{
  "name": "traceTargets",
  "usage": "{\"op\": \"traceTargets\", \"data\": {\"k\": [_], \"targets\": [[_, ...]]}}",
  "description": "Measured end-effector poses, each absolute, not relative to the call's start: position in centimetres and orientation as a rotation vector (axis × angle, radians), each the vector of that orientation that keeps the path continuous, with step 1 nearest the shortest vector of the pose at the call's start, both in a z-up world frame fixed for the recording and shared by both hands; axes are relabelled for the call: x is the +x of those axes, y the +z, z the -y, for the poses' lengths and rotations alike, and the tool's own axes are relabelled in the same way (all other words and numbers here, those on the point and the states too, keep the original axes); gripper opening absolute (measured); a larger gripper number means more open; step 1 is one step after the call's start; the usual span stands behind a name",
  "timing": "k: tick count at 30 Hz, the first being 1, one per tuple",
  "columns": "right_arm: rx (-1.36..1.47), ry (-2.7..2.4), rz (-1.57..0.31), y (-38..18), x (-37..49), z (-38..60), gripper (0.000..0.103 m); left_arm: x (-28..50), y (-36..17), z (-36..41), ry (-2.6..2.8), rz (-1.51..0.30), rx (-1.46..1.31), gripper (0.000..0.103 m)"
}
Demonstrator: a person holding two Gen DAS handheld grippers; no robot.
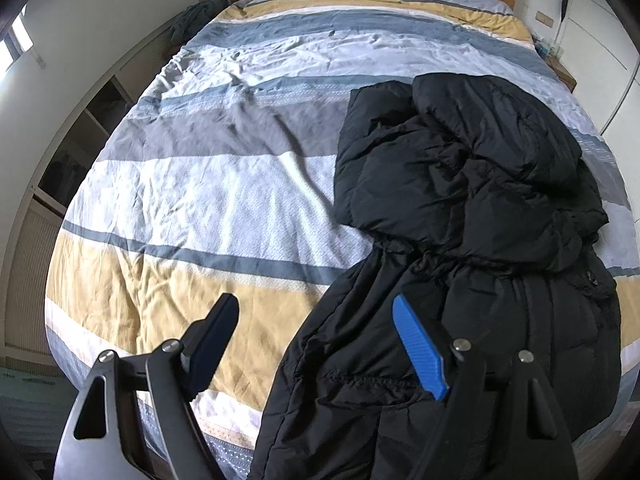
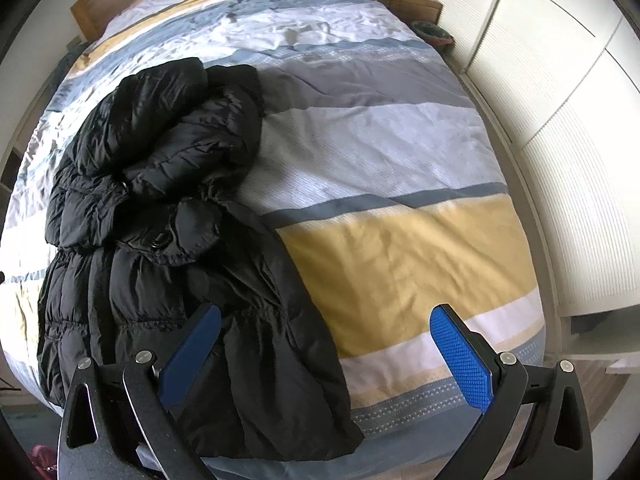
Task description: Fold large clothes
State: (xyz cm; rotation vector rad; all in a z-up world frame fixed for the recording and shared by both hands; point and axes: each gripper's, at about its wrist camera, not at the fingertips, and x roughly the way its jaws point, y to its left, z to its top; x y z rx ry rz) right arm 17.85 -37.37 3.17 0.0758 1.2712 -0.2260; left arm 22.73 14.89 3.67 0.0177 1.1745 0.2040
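Striped duvet under black coat; both tongs agape, empty.

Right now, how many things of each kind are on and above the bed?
Black puffer coat: 1
Striped duvet: 1
Claws, both open, holding nothing: 2 (left claw, right claw)
Total: 4
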Motion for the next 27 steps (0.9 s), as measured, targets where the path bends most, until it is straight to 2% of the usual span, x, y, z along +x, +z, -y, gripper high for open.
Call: {"op": "traceTargets", "data": {"k": [27], "targets": [[0.131,-0.259,-1.371,-0.9,14.2,38.0,0.102,20.4,-0.9,-17.7,0.273,-1.274,0.017,0.079]]}}
